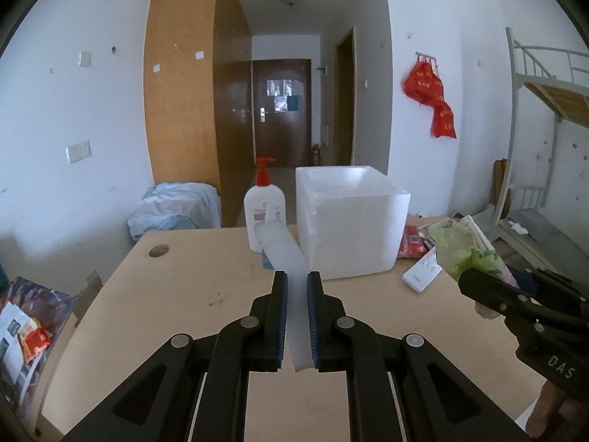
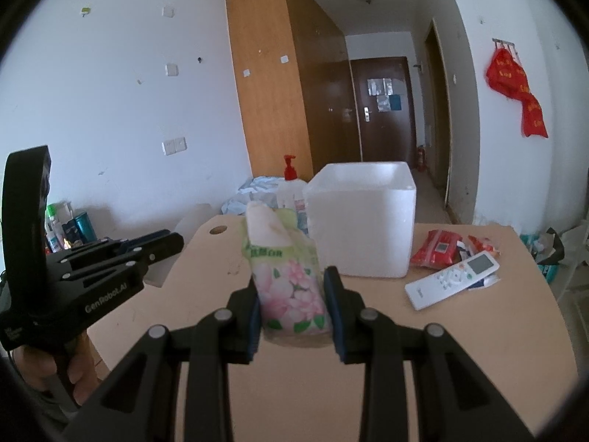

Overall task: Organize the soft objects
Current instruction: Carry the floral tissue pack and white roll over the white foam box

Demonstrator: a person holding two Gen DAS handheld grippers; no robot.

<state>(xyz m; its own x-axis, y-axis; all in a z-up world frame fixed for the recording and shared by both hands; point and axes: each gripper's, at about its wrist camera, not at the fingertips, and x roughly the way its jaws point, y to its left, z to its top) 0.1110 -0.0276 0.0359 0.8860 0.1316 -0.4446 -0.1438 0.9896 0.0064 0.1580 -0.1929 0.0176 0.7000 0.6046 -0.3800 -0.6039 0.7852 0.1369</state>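
My left gripper (image 1: 296, 285) is shut on a long white foam strip (image 1: 283, 254), held above the wooden table (image 1: 184, 294) and pointing toward the white foam box (image 1: 349, 224). My right gripper (image 2: 292, 287) is shut on a soft tissue pack with pink flowers and a green top (image 2: 291, 276), lifted above the table in front of the foam box (image 2: 362, 221). The right gripper and its pack (image 1: 471, 254) also show at the right of the left wrist view. The left gripper (image 2: 158, 246) shows at the left of the right wrist view.
A pump bottle with a red top (image 1: 264, 213) stands left of the box. A white remote (image 2: 452, 280) and red snack packets (image 2: 438, 248) lie right of it. A bunk bed (image 1: 545, 129) stands at the far right, a blue-covered bundle (image 1: 176, 210) behind the table.
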